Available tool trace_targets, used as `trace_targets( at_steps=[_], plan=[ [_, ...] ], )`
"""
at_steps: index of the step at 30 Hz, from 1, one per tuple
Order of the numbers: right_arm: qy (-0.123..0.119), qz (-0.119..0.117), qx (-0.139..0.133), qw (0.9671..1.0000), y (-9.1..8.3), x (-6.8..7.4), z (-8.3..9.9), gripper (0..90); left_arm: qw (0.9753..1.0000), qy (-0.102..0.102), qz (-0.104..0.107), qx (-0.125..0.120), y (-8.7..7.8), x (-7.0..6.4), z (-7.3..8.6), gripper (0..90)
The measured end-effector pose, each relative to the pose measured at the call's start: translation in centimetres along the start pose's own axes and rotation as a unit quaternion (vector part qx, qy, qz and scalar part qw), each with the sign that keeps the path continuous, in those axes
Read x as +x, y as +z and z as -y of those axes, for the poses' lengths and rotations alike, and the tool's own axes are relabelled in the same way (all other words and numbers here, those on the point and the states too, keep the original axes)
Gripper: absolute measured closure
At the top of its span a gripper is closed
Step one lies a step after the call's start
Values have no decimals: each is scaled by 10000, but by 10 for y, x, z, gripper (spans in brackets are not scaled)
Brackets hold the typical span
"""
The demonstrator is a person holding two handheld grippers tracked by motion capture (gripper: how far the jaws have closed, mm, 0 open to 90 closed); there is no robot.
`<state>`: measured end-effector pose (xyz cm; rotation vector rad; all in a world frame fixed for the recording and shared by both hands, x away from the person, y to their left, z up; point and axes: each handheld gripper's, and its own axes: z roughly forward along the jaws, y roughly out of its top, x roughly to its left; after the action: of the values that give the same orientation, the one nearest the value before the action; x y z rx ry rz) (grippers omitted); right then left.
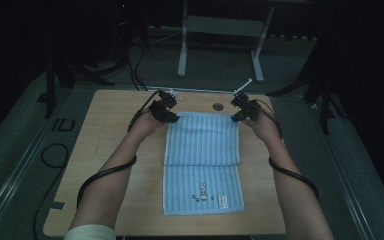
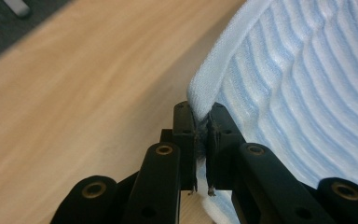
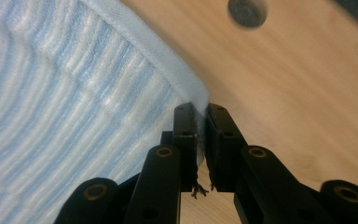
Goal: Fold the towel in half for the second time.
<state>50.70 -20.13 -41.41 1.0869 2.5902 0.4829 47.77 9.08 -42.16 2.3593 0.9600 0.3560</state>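
Observation:
A light blue striped towel (image 1: 202, 160) lies lengthwise on the wooden table (image 1: 110, 150), with a small printed patch near its front edge. My left gripper (image 1: 172, 119) is shut on the towel's far left corner (image 2: 200, 100), the cloth pinched between the jaws. At the far right corner (image 3: 193, 100) my right gripper (image 1: 236, 118) is shut on the hem in the same way. Both corners look slightly lifted off the table, and a crease runs across the towel's middle.
A round grey plug (image 1: 218, 106) sits in the tabletop just beyond the towel's far edge. Past the table stand a white frame's legs (image 1: 182, 50) and dark stands on a grey floor. Bare wood flanks the towel on both sides.

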Motion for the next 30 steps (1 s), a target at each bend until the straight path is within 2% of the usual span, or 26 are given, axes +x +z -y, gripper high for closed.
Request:
trace_targets(
  at_steps=[4, 5, 6, 7, 9, 10, 12, 13, 16, 18, 22, 23, 25, 26, 28, 30],
  plan=[
    [-126, 161, -237, 9995, -28, -1, -9, 828, 9996, 41, -31, -277, -27, 0, -7, 835],
    [-126, 161, -237, 9995, -28, -1, -9, 828, 9996, 41, -31, -277, -27, 0, -7, 835],
    [-138, 192, -293, 9993, -35, -1, -11, 828, 9996, 41, -31, -277, -27, 0, -7, 835],
    [-198, 226, -426, 9986, -48, 0, -14, 828, 9989, 82, -70, -455, -44, -3, -11, 834],
    [-211, 251, -529, 9981, -58, 1, -14, 828, 9985, 145, -71, -526, -54, -6, -11, 834],
    [-222, 223, -623, 9976, -64, 3, -14, 828, 9981, 200, -99, -580, -59, -8, -11, 834],
    [-391, 276, -752, 9960, -76, 9, -10, 828, 9977, 207, -27, -650, -67, -11, -8, 833],
    [-437, 294, -778, 9956, -79, 11, -8, 828, 9973, 240, -57, -688, -73, -14, -6, 833],
    [-619, 358, -911, 9933, -90, 20, 1, 828, 9962, 315, 36, -812, -83, -20, 1, 834],
    [-735, 399, -961, 9919, -97, 25, 6, 828, 9949, 361, 3, -941, -92, -26, 5, 834],
    [-849, 459, -1185, 9883, -115, 32, 11, 828, 9930, 509, 55, -1062, -108, -37, 10, 833],
    [-875, 475, -1252, 9871, -119, 35, 13, 828, 9919, 552, 143, -1139, -113, -42, 14, 833],
    [-926, 420, -1488, 9836, -128, 42, 22, 827, 9904, 698, 76, -1195, -119, -50, 21, 833],
    [-955, 424, -1538, 9826, -130, 47, 27, 827, 9895, 690, 167, -1258, -121, -53, 25, 832],
    [-1039, 373, -1622, 9806, -131, 56, 42, 827, 9885, 835, 145, -1249, -122, -63, 39, 830],
    [-1113, 290, -1673, 9792, -127, 65, 60, 826, 9878, 1011, 229, -1162, -117, -73, 59, 829]
  ],
)
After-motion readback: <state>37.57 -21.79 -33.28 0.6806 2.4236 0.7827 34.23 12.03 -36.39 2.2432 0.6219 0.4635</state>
